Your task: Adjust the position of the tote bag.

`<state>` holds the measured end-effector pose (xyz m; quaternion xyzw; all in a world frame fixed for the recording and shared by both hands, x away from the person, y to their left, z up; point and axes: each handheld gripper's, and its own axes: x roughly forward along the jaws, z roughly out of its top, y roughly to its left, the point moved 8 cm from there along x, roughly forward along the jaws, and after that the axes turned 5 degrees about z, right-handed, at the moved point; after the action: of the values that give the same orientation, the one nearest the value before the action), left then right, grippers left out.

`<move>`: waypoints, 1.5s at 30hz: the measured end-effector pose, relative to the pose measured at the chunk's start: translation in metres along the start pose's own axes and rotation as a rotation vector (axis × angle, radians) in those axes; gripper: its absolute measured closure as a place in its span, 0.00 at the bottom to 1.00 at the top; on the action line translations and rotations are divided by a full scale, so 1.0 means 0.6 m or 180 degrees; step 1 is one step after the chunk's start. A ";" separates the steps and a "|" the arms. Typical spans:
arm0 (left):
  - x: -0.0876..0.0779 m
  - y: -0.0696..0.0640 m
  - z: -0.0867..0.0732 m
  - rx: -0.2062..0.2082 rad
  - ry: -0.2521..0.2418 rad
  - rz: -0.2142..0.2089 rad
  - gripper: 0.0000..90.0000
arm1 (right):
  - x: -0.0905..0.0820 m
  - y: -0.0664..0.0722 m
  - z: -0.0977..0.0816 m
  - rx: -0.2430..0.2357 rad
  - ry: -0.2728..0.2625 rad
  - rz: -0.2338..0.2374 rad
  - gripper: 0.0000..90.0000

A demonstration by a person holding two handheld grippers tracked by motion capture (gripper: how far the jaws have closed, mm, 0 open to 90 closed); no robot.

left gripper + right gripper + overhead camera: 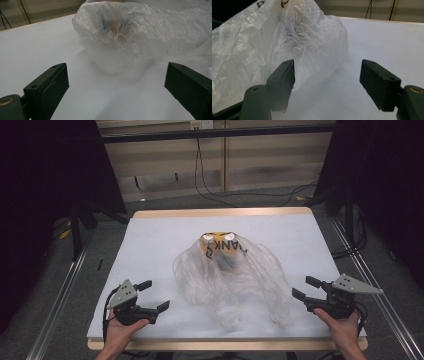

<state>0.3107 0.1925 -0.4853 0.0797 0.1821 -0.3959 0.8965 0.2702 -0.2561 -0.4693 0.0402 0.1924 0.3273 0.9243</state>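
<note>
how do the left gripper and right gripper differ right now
The left gripper sits at the table's near left, jaws pointing right toward the plastic bag; the right gripper sits at the near right, jaws pointing left toward it. The left grey plate tilts up; the right lies flatter. Both stand open, hold nothing, and are clear of the bag.

We see a lab recording rig: a white-topped bench (150,240) on a grey floor (60,270), black curtains (45,165) either side, metal rails (60,295) alongside, cables (240,195) trailing behind.
</note>
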 end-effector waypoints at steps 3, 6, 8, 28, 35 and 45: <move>0.001 -0.007 0.002 0.0012 -0.0010 -0.0057 0.06 | -0.001 0.002 0.001 0.0011 0.0000 0.0042 0.35; 0.004 -0.016 0.004 0.0045 -0.0010 -0.0112 0.07 | -0.003 0.006 0.001 -0.0034 0.0026 0.0084 0.39; 0.007 -0.024 0.003 0.0079 0.0031 -0.0161 0.08 | -0.003 0.009 0.001 -0.0076 0.0049 0.0100 0.41; 0.003 -0.128 0.029 0.0312 -0.0034 -0.0779 0.24 | -0.035 0.082 -0.014 -0.0313 0.0209 0.0332 0.49; 0.011 -0.165 0.043 0.0387 0.0001 -0.0968 0.36 | -0.030 0.108 -0.020 -0.0400 0.0310 0.0468 0.51; 0.046 -0.237 0.061 0.0660 0.0125 -0.1360 0.50 | -0.027 0.145 -0.034 -0.0519 0.0461 0.0694 0.58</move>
<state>0.2327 0.0674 -0.4621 0.1387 0.1706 -0.5916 0.7756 0.1998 -0.1993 -0.4652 -0.0380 0.2258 0.4423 0.8672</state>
